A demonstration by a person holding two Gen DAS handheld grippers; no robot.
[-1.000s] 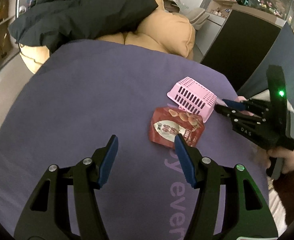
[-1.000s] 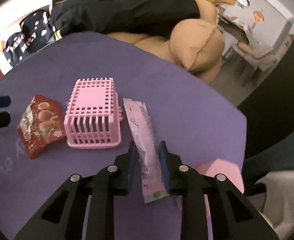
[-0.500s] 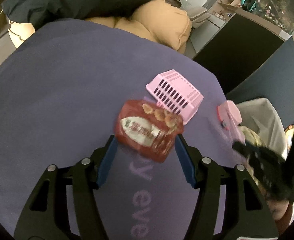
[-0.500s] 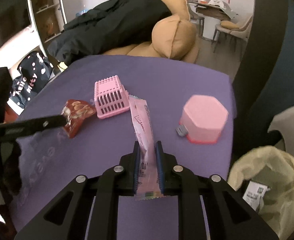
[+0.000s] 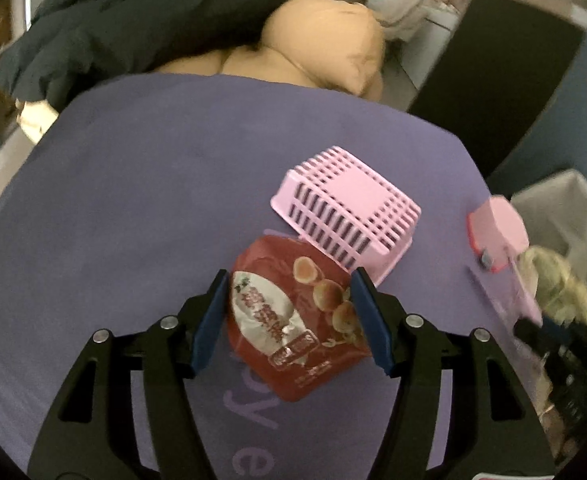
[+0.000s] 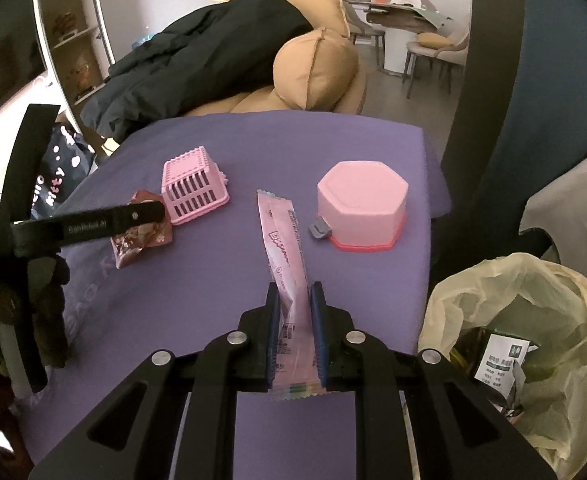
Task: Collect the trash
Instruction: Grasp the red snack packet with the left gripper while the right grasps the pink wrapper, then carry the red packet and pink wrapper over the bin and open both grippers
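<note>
- Trash first: my right gripper [image 6: 295, 332] is clamped on a pink wrapper [image 6: 287, 276], held above the purple tabletop [image 6: 213, 300] next to the bin bag [image 6: 533, 360].
- Red snack packet [image 5: 293, 320] lies on the purple cloth, up against an upturned pink basket [image 5: 347, 208].
- My left gripper [image 5: 289, 316] straddles that packet, fingers wide apart, not squeezing it as far as I can see.

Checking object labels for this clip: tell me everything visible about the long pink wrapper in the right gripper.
The long pink wrapper is a slim, glossy sachet with crimped ends, small print and a multicoloured strip at its near end. The shut right gripper pinches its near part between blue pads; the far end slants up and away over the purple cloth, apparently lifted clear of it.
</note>
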